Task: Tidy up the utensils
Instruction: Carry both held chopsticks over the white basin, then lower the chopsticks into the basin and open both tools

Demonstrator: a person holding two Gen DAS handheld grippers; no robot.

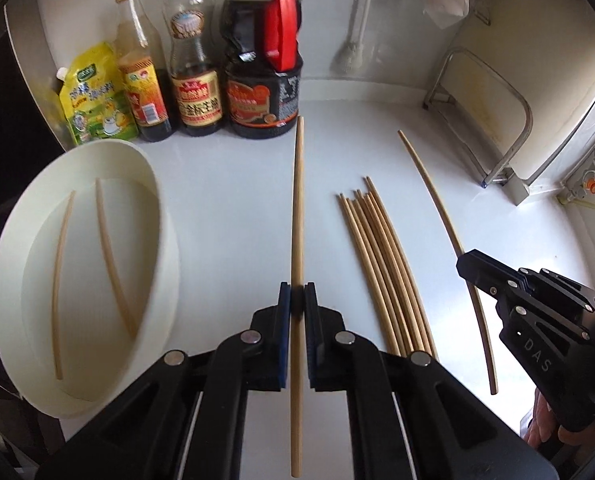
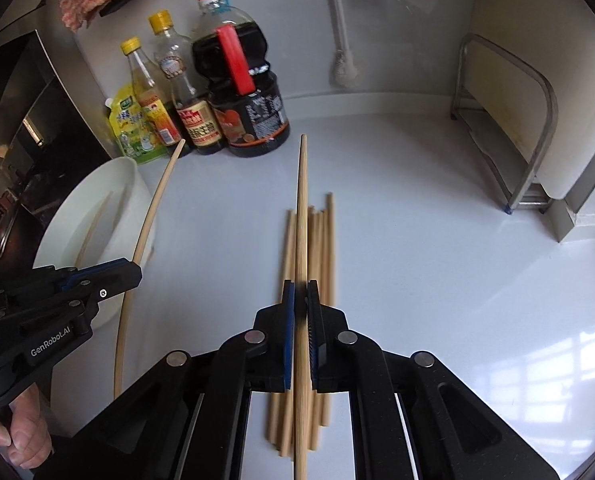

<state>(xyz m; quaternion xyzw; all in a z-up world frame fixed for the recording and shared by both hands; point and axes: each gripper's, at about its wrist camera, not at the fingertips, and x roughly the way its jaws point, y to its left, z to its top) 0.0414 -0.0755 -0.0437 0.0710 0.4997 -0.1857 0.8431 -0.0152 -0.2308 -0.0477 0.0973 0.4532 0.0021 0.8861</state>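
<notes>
Jaws of the left gripper [image 1: 297,300] and right gripper [image 2: 300,300] each pinch one chopstick [image 1: 297,208] [image 2: 302,208] above the bench [image 1: 225,200]; others [image 1: 381,272] lie below.

A glossy white worktop [image 1: 225,208] is carrying a loose bundle of chopsticks [image 1: 385,272], a white oval bowl [image 1: 153,184] at its left edge, four sauce bottles [image 1: 195,100] and a metal rack [image 1: 493,120] along the back.

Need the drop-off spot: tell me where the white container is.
The white container sits at the left edge of the counter in the left wrist view, just in front of the sauce bottles, two chopsticks already inside.
</notes>
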